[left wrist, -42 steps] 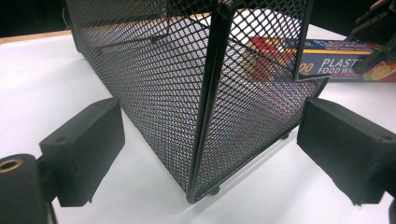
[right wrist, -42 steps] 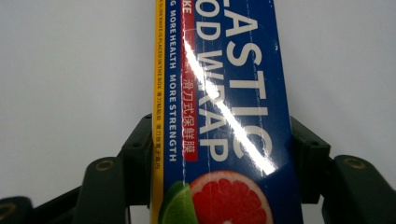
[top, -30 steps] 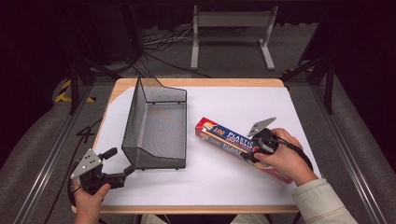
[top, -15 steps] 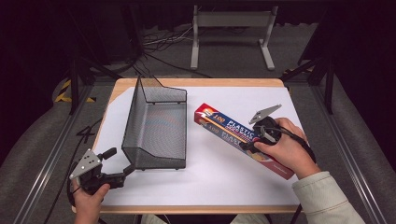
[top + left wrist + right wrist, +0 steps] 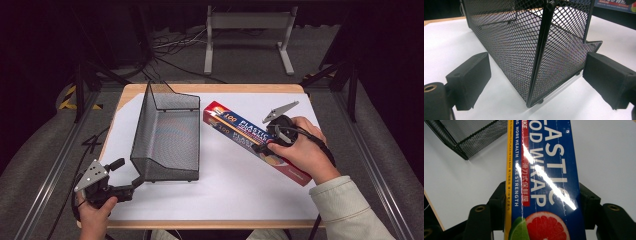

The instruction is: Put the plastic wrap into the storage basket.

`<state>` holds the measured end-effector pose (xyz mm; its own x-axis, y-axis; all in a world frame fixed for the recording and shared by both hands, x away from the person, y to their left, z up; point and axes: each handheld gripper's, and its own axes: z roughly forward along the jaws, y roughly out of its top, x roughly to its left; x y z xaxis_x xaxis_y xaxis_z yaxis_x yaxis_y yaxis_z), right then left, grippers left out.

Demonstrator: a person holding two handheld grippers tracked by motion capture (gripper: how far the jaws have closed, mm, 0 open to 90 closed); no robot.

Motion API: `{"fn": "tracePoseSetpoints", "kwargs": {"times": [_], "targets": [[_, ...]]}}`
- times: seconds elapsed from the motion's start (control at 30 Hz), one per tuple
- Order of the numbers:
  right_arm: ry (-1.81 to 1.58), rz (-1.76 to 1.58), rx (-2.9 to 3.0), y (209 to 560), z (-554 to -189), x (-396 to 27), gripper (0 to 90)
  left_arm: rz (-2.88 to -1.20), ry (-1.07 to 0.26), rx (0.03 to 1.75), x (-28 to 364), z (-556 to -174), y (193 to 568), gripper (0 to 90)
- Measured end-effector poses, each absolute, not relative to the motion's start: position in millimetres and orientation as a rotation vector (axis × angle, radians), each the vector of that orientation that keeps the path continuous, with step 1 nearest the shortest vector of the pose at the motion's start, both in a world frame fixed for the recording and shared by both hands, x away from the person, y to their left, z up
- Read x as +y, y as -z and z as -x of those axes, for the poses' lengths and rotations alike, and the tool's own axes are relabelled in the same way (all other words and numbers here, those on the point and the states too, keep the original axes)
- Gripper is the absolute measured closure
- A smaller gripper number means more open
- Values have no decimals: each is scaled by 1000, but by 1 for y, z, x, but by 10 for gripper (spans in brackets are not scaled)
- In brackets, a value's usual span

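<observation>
Right hand-held gripper (image 5: 544, 202) clamping plastic-wrap box (image 5: 240, 131); mesh tray (image 5: 167, 135)

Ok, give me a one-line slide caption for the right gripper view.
Right gripper fingers clamp both sides of a plastic wrap box over the white table, mesh tray corner behind.

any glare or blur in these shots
Right gripper view: a bright streak of glare crosses the plastic wrap box. Left gripper view: the mesh tray is sharp, the near gripper pads soft. High view: the surroundings are dark, the table evenly lit.
</observation>
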<state>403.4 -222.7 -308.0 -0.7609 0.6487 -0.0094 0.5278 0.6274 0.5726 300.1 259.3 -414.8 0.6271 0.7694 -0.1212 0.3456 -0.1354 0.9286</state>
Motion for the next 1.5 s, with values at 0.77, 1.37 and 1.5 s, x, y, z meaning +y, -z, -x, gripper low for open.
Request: {"fn": "tracePoseSetpoints", "kwargs": {"times": [0.77, 1.37, 1.5], "targets": [[-828, -1007, 2619, 288, -438, -155, 406, -1725, -478, 919, 264, -298, 416, 89], [-801, -1133, 2562, 284, -453, -102, 406, -1725, -481, 909, 262, -297, 416, 93], [-797, -1145, 2561, 285, -454, -94, 406, -1723, -482, 909, 262, -297, 416, 93]]}}
